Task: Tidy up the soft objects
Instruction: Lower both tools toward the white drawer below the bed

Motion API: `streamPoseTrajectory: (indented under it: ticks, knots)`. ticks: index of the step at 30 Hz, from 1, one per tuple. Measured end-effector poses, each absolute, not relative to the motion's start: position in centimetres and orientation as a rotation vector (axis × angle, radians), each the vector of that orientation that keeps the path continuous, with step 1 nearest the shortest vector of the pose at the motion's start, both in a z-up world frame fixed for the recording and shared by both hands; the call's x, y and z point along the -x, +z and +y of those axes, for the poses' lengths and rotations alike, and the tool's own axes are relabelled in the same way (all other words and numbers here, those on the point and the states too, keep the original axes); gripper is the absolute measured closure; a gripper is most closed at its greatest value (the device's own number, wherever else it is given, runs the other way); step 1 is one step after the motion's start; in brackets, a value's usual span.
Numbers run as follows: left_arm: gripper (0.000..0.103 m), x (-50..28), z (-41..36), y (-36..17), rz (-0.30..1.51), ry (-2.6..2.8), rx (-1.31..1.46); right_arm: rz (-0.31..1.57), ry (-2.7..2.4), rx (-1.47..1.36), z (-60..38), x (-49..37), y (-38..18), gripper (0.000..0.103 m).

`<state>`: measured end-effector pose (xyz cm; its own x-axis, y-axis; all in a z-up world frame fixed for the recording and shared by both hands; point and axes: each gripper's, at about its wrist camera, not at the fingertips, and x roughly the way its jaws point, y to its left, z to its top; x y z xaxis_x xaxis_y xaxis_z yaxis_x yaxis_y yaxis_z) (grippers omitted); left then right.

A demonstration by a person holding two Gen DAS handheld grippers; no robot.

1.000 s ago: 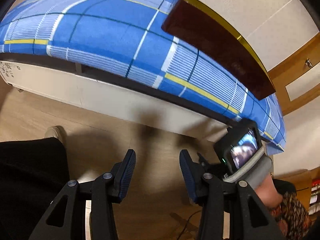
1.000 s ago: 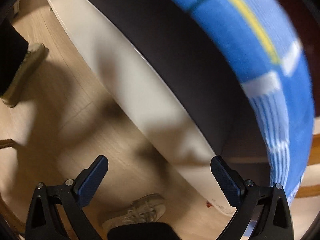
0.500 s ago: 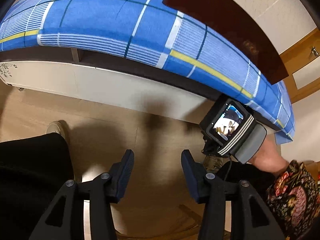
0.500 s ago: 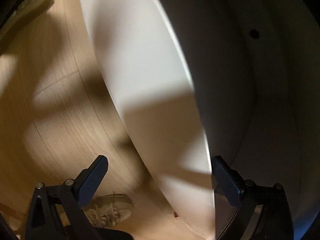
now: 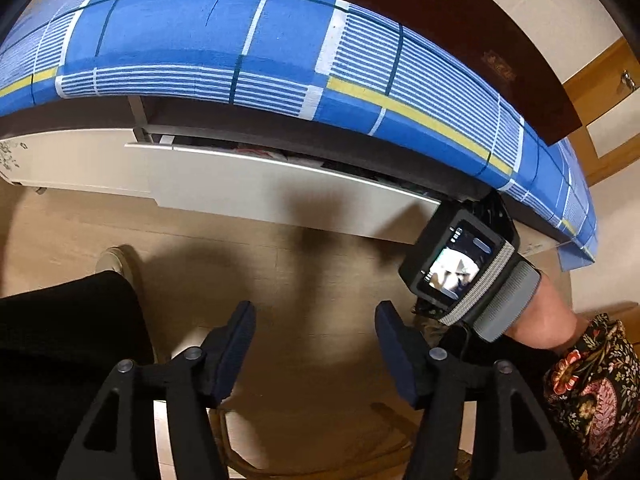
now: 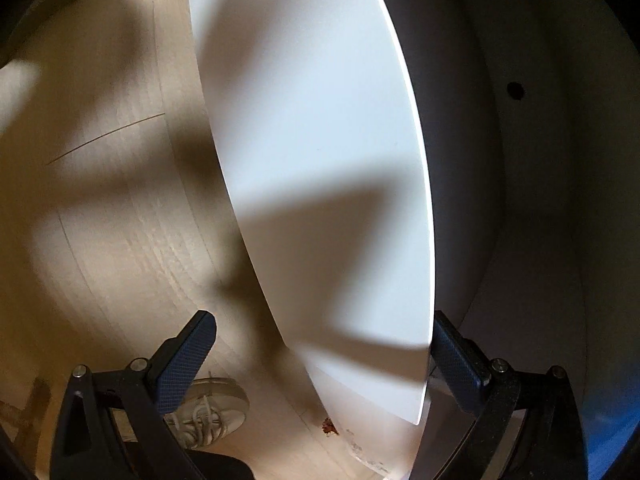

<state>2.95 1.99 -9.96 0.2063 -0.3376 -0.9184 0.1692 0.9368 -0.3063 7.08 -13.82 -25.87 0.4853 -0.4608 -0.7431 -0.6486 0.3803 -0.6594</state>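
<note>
Blue plaid fabric with white and yellow stripes covers the mattress of a bed; only the left wrist view shows it whole, with a dark red-brown headboard at its far edge. Below the mattress's near edge a white drawer front stands slightly out from the bed base, and a narrow gap along its top edge shows crumpled soft items inside, too little visible to identify. The same view shows the right hand with a grey strap, its device screen beside the drawer's right end, and a floral sleeve.

The right wrist view alone shows the drawer at close range: the smooth white panel runs between the right tongs, its thin top edge just beside the right pad, the left pad well clear of its face. These jaws stand wide, pressing on nothing. Behind the panel lies a dark, shadowed cavity; contents cannot be made out.

The left tongs hang over bare, pale wood-grain floor, jaws part open with nothing between them, having just been opening. Ribbed dark blue pads on black frames. A pale shoe rests on the floor near the drawer's lower corner
</note>
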Motion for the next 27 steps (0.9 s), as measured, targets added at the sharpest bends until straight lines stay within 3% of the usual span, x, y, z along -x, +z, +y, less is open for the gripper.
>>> streamPoseTrajectory:
  ticks: [12,17,27]
  knots:
    - [0.038,-5.8,-0.1,-11.5,1.330,-0.236,-0.174,1.175,0.195,1.185,-12.9,-3.9,-24.6,0.000]
    - [0.019,-7.7,-2.3,-13.3,1.345,-0.282,-0.342,1.190,0.211,1.168,-12.4,-2.4,-23.3,0.000]
    - [0.018,-9.6,-5.8,-19.1,1.370,-0.393,-0.804,1.221,0.258,1.135,-11.9,-0.9,-21.5,0.000]
